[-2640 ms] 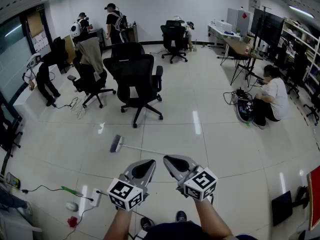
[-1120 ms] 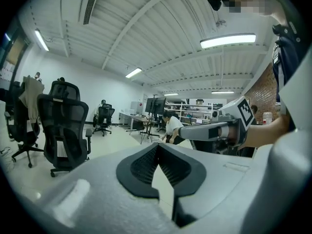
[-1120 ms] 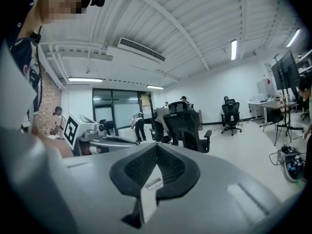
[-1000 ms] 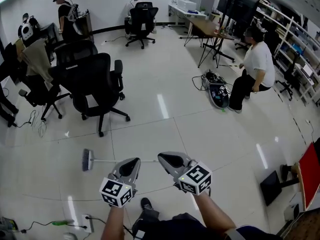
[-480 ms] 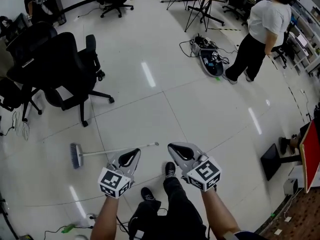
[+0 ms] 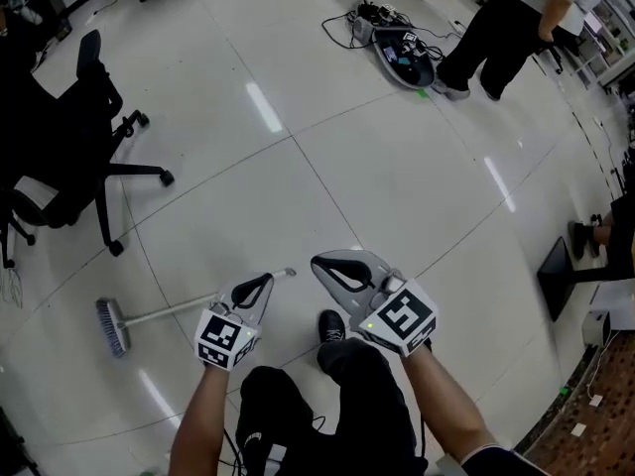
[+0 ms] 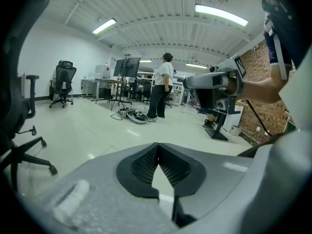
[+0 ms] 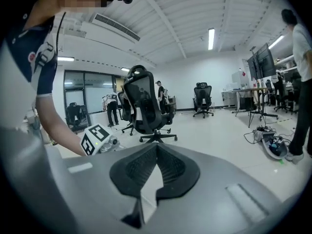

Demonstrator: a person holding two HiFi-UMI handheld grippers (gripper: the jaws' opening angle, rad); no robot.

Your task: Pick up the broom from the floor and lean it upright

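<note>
The broom lies flat on the pale tiled floor in the head view: its brush head point(image 6: 111, 327) is at the left and its thin white handle point(image 6: 198, 303) runs right to a free end by my left gripper. My left gripper point(image 6: 263, 280) hangs low just over that end, jaws shut with nothing in them point(image 7: 158, 145). My right gripper point(image 6: 317, 263) is a little to the right of the handle's end, also shut and empty point(image 8: 157, 146). Neither gripper view shows the broom.
A black office chair point(image 6: 60, 157) stands at the left, close to the brush head. A person in a white top point(image 6: 506, 18) stands at the upper right beside a bag with cables point(image 6: 402, 53). A black stand base point(image 6: 558, 266) is at the right. My own shoe point(image 6: 330, 327) is below the grippers.
Both grippers have dropped towards the floor and the view has tilted down. The left gripper now sits by the handle's free end. The person in white has stood up.
</note>
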